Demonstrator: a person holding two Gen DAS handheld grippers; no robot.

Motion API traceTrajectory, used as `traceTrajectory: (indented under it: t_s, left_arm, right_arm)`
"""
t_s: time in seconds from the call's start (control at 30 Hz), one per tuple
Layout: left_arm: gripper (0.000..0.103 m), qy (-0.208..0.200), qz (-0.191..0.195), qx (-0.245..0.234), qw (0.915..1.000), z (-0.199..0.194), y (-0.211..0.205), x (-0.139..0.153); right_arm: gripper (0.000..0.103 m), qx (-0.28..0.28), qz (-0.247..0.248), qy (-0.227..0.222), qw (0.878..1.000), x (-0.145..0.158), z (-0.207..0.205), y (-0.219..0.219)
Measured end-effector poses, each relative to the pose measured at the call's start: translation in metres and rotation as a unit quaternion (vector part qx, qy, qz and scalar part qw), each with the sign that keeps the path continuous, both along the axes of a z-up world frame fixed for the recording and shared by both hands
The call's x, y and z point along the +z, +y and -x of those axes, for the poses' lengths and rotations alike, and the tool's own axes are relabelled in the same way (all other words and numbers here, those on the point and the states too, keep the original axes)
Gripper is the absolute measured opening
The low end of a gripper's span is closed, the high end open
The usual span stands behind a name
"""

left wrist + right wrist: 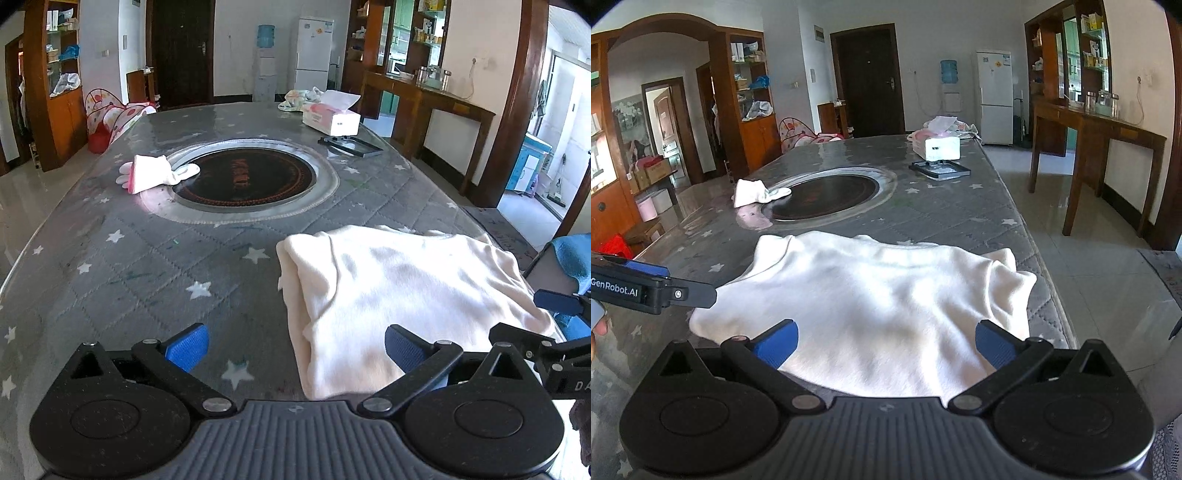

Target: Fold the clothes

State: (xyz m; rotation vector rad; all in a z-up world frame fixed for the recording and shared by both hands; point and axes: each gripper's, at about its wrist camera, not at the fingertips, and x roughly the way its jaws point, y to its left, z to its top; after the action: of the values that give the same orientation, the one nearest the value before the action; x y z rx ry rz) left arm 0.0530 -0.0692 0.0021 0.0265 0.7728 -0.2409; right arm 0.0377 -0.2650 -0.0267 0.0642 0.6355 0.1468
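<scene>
The jaws of the left gripper [297, 349] stand wide apart and hold nothing; its right blue pad overlaps the near edge of the cream garment [399, 291], while the left pad hangs over bare quilted cloth. The jaws of the right gripper [886, 347] are just as wide, also gripping nothing, and the cream garment [879, 302] fills the gap between them and spreads ahead of both pads. The garment lies roughly folded on the grey star-patterned surface [147, 266], close to its near right edge. Seen from the right wrist, the left gripper's black arm pokes in from the left, level with the garment's left side. Farther ahead of both jaws sits a round dark cooktop [245, 179] set into the surface, with a white glove [157, 173] resting on its left rim. Beyond that, ahead and to the right, lie a flat black tray [351, 146] and a tissue box [332, 116].
</scene>
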Motion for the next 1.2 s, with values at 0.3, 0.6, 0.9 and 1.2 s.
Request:
traceTrajectory:
  t_s: [0.3, 0.6, 0.9, 1.2]
  left_arm:
    - [0.103, -0.016, -0.013, -0.011, 0.9997, 0.029, 0.005, 0.003]
    - [0.103, -0.023, -0.008, -0.001, 0.9997, 0.048, 0.015, 0.001]
    - [0.103, -0.031, -0.025, 0.008, 0.9992, 0.062, 0.019, -0.004]
    - [0.103, -0.014, -0.024, -0.002, 0.9996, 0.072, 0.018, -0.008]
  right_arm:
    - [0.103, 0.004, 0.001, -0.008, 1.000, 0.003, 0.017, 0.010]
    - [0.103, -0.002, -0.007, -0.012, 1.000, 0.002, 0.029, 0.016]
    - [0.103, 0.006, -0.010, -0.004, 1.000, -0.003, 0.033, 0.024]
    - [0.103, 0.018, -0.008, 0.001, 1.000, -0.005, 0.040, 0.033]
